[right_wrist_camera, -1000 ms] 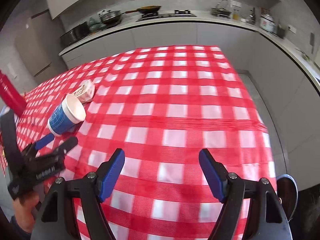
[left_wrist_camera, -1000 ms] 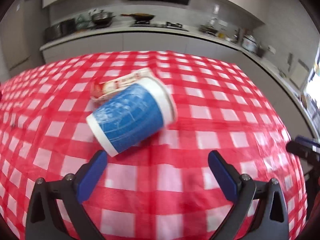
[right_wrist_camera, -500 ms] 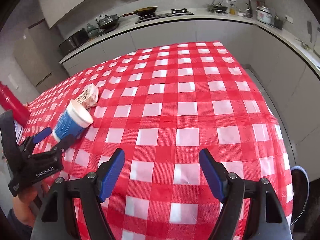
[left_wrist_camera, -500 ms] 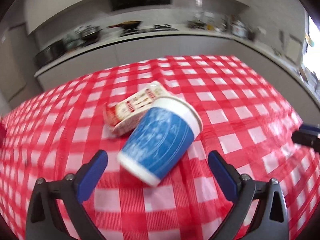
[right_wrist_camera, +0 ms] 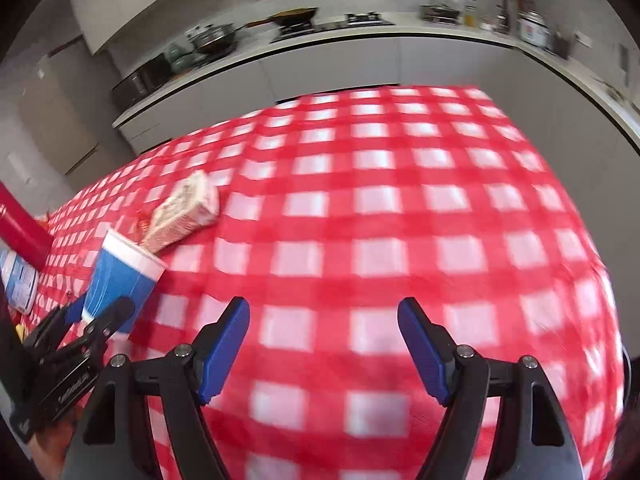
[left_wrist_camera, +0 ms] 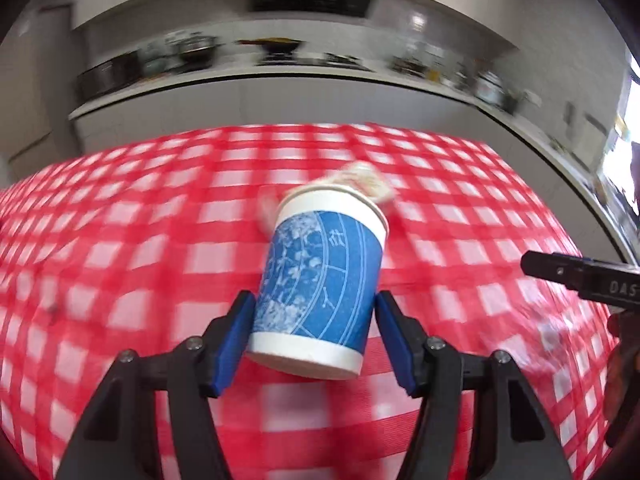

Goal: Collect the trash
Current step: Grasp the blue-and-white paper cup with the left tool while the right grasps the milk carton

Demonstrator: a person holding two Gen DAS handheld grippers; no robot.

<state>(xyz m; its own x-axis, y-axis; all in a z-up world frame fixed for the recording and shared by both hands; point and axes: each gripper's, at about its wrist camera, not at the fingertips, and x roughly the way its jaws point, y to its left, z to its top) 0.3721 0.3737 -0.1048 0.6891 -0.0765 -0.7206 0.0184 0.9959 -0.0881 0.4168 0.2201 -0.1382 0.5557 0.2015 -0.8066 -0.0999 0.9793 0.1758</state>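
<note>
A blue paper cup (left_wrist_camera: 320, 280) with white rims sits between the blue pads of my left gripper (left_wrist_camera: 314, 336), which is shut on its lower part; the cup is tilted, its mouth away from me. A crumpled snack wrapper (left_wrist_camera: 362, 180) lies just behind it on the red checked tablecloth (left_wrist_camera: 120, 240). In the right wrist view the cup (right_wrist_camera: 120, 280) is at the left in the left gripper, with the wrapper (right_wrist_camera: 182, 210) beside it. My right gripper (right_wrist_camera: 324, 344) is open and empty above the cloth.
A red bottle (right_wrist_camera: 20, 228) and a white container (right_wrist_camera: 18, 280) stand at the far left. The table's right edge (right_wrist_camera: 592, 220) drops to the floor. A kitchen counter (right_wrist_camera: 320, 40) with pots runs along the back.
My left gripper has moved forward and closed on the blue cup, which now stands more upright between the pads. The right gripper has shifted a little toward the cup side and stays open.
</note>
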